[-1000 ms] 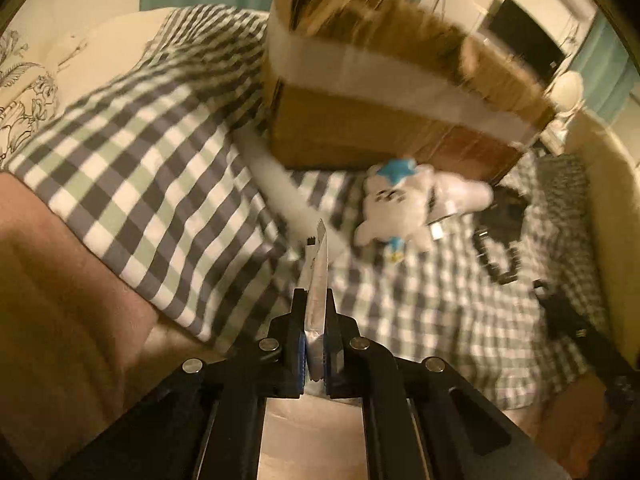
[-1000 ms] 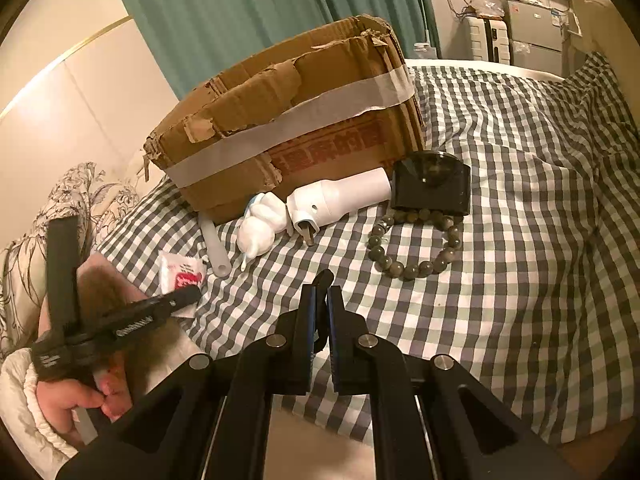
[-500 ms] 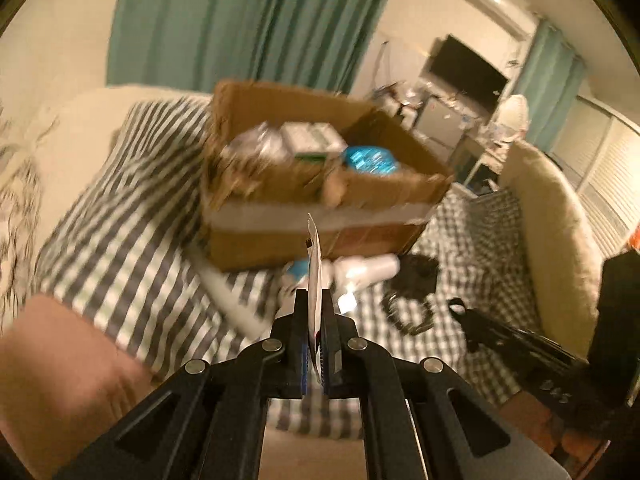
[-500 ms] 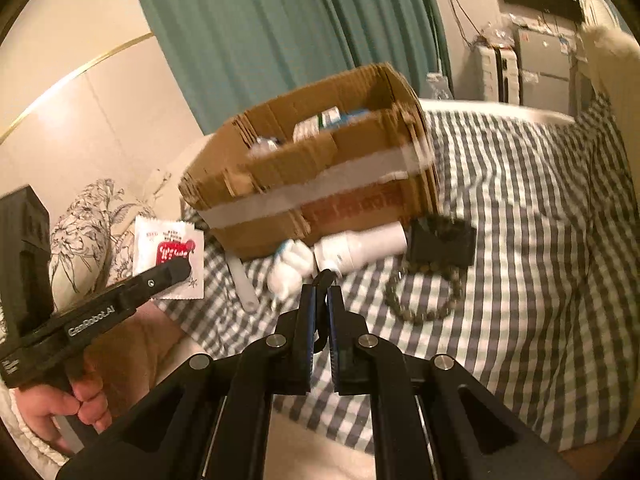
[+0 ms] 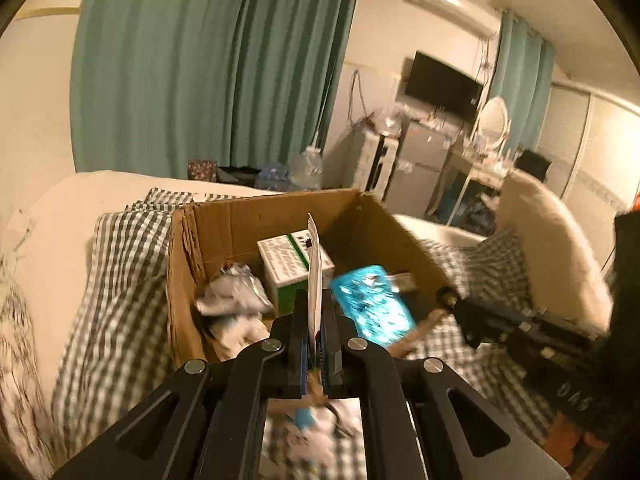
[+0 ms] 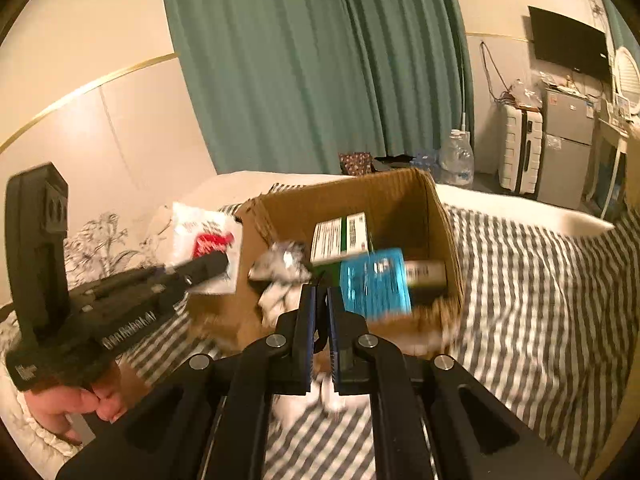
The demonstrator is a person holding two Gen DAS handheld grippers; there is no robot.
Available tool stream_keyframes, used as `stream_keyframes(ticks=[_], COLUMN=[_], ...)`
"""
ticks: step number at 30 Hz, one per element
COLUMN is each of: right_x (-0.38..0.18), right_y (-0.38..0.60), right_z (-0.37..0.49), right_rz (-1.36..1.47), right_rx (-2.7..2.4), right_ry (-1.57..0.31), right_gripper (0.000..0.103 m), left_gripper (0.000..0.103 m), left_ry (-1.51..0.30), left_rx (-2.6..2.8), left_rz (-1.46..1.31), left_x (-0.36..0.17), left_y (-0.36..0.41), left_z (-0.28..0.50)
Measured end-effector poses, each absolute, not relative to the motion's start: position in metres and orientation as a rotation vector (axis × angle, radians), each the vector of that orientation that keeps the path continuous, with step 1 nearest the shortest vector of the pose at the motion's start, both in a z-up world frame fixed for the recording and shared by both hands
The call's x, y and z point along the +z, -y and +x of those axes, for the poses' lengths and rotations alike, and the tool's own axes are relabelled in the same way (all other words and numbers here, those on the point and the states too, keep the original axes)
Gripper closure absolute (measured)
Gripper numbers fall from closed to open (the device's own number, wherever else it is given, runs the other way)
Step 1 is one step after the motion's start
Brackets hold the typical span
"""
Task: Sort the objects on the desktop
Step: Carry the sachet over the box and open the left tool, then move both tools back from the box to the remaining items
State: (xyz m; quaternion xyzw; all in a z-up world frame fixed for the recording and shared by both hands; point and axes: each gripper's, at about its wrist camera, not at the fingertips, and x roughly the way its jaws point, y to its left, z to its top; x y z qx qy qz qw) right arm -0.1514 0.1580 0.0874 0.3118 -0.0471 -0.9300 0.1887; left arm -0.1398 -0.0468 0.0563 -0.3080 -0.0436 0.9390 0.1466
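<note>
The left gripper point(image 5: 316, 320) is clamped tight on a thin white sachet point(image 5: 315, 264), seen edge-on in the left wrist view as a narrow upright strip rising from between the pads at the frame's centre. From the right wrist view the same left gripper point(image 6: 218, 266) reaches in from the left edge, held in a hand point(image 6: 76, 404) at lower left, and the sachet point(image 6: 204, 248) shows its flat face: white, roughly square, with a red printed patch and small dark lettering too blurred to read. It sits at centre left of that frame, just beside the left wall of the cardboard box point(image 6: 436, 216), overlapping it in the picture. The right gripper point(image 6: 321, 316) has its jaws fully together with nothing visible between them. Inside the open box lie a white-and-green carton point(image 5: 288, 264), a shiny blue packet point(image 5: 372, 304) and crumpled silvery wrappers point(image 5: 232, 292). The box rests on a gray-and-white checked cloth point(image 5: 116, 272). Green curtains point(image 5: 208, 64) fill the upper background.
</note>
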Motion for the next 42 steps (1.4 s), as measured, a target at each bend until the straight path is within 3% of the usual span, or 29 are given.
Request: stream_keyframes(ticks=[5, 6, 7, 8, 9, 11, 23, 35, 42], right_x=[0.087, 0.087, 0.087, 0.087, 0.088, 0.09, 0.084, 0.069, 0.032], right_y=[-0.157, -0.159, -0.16, -0.162, -0.166, -0.173, -0.203, -0.208, -0.217], right_z=[-0.199, -0.204, -0.209, -0.212, -0.215, -0.216, -0.159, -0.078, -0.058], right_rz=[0.905, 0.906, 0.906, 0.903, 0.885, 0.866, 0.897, 0.948, 1.034], right_rx=[-2.621, -2.623, -2.628, -2.634, -2.635, -2.641, -2.736, -2.785, -2.812], right_ry=[0.193, 0.215, 0.238, 0.274, 0.317, 0.378, 0.34, 0.224, 0.212], right_gripper=[0.094, 0.079, 0.048, 0.034, 0.026, 0.026, 0.026, 0.026, 0.026], left_gripper=[0.097, 0.093, 0.089, 0.069, 0.037, 0.011, 0.009, 0.009, 0.009], left_ry=[0.124, 0.116, 0.097, 0.086, 0.077, 0.106, 0.118, 0.227, 0.301], left_rx=[2.723, 2.723, 2.727, 2.73, 2.741, 2.78, 2.792, 2.725, 2.784], left_rz=[-0.982, -0.998, -1.011, -1.017, -1.023, -0.994, -0.961, -1.165, -1.193], left_x=[0.041, 0.038, 0.035, 0.035, 0.033, 0.033, 0.042, -0.004, -0.026], left_y=[0.059, 0.06, 0.063, 0.063, 0.066, 0.073, 0.076, 0.079, 0.086], left_z=[-0.18, -0.184, -0.189, -0.19, -0.191, -0.188, -0.129, -0.071, -0.054])
